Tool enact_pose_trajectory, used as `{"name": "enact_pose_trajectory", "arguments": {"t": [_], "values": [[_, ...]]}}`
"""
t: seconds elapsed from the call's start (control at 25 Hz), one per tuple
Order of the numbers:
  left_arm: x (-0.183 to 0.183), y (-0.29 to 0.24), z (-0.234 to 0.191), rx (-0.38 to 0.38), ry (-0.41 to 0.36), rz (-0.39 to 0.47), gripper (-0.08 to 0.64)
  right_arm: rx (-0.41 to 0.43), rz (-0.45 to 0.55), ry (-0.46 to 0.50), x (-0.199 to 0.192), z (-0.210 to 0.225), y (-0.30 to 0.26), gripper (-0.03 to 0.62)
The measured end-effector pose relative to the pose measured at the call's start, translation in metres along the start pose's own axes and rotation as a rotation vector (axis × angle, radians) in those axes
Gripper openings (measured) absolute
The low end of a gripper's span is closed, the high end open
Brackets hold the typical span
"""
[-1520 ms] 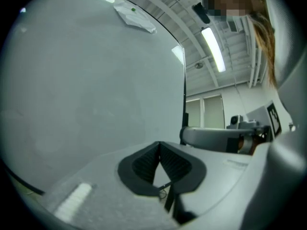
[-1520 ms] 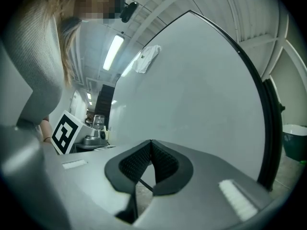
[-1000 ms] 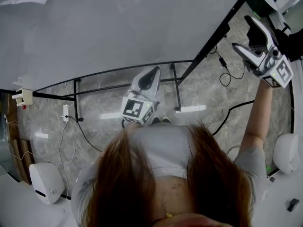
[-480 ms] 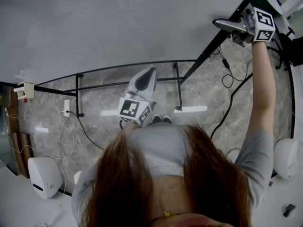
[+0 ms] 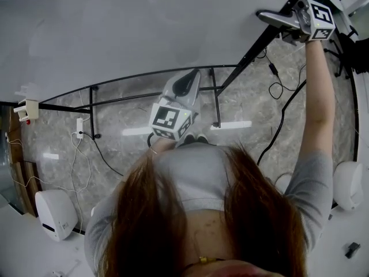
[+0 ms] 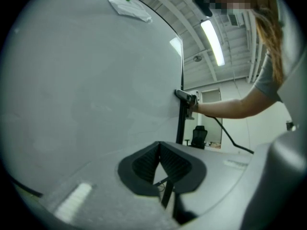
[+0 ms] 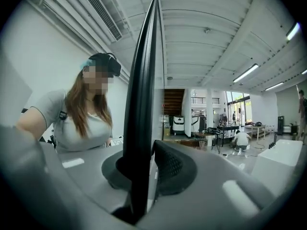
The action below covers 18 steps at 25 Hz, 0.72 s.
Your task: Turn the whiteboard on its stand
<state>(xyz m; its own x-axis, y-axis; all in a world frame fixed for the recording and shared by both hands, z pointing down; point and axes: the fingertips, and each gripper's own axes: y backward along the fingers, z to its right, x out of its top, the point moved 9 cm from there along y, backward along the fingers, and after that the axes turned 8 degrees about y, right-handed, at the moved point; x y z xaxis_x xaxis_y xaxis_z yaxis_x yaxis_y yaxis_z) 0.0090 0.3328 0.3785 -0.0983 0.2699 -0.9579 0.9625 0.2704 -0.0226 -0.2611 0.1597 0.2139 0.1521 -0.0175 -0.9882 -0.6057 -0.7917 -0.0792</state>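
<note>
Overhead, right gripper [image 5: 268, 17] is closing, apparently pinching whiteboard [image 5: 144, 27] edge

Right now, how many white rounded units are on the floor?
2 clearly: one white rounded unit at lower left, another at the right edge. A white curve beside the person's right arm, mostly hidden, may be a third.

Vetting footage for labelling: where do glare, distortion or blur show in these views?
Head view: bright streaks of glare on the floor. Left gripper view: fisheye bows the whiteboard, corners black. Right gripper view: the whiteboard's edge looms dark and soft near the lens.
</note>
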Motion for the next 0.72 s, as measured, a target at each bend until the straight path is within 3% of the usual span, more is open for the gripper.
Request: {"name": "enact_pose_trajectory", "arguments": {"t": [0.16,0.4,0.56,0.72], "values": [[0.018,-0.046,0.031,-0.054,-0.043,-0.02,0.002,-0.012,0.004,0.014,0.001,-0.001,0.0,0.057],[0.035,-0.1,0.081,-0.14,-0.037,0.015,0.002,-0.001,0.01,0.012,0.0,0.002,-0.001,0.057],[0.028,-0.119,0.103,-0.145,-0.035,0.024,0.002,0.022,0.012,0.023,0.003,0.001,-0.007,0.057],[0.02,-0.135,0.123,-0.092,-0.03,0.074,0.002,0.036,0.015,0.028,0.007,0.0,-0.01,0.057]]}}
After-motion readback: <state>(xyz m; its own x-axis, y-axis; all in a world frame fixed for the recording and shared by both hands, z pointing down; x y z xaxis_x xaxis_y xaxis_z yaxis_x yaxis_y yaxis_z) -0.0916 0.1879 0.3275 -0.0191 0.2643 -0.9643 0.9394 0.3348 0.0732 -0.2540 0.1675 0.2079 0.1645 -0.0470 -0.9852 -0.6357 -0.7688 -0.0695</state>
